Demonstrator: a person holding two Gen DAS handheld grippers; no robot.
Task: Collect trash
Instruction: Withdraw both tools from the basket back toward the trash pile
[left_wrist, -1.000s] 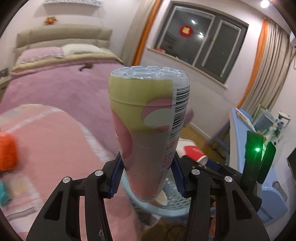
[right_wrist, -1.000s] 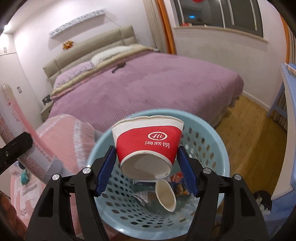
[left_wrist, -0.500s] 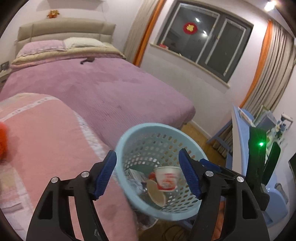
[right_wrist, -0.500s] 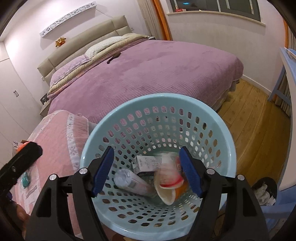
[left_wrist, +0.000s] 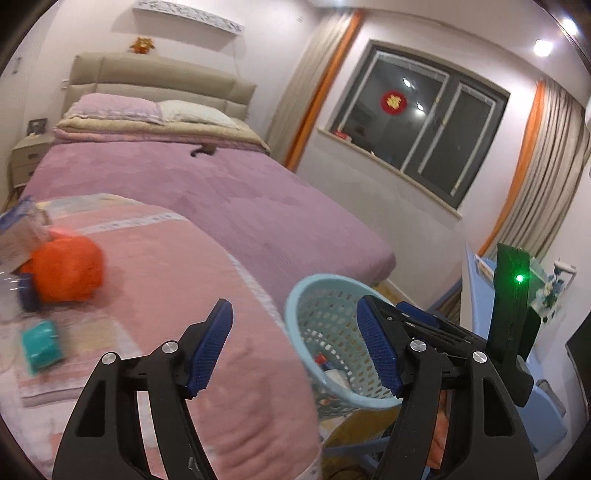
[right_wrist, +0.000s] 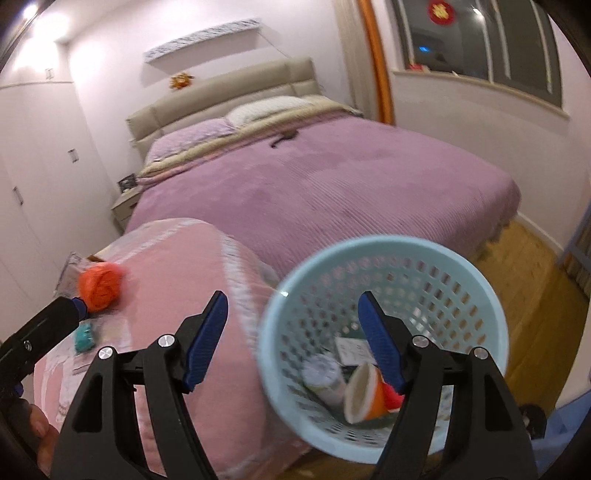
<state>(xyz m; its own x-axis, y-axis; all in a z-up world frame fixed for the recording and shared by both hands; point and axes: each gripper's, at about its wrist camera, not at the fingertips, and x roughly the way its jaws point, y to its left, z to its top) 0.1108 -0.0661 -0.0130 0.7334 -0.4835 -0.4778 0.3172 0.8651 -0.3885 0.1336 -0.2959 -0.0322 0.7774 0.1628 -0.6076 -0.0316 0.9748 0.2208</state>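
- Left gripper (left_wrist: 295, 347): fingers spread apart, nothing between them, above the edge of the pink table cover (left_wrist: 166, 266).
- Right gripper (right_wrist: 293, 339): fingers also apart and empty, over the near rim of the blue basket (right_wrist: 384, 247).
- Done, by the look of it: bottle (right_wrist: 325, 376), paper cup (right_wrist: 364, 391) and a small carton already in the basket.
- Left to gather: orange bag (left_wrist: 64, 269), teal packet (left_wrist: 40, 341), likely the blurred items at the far left.
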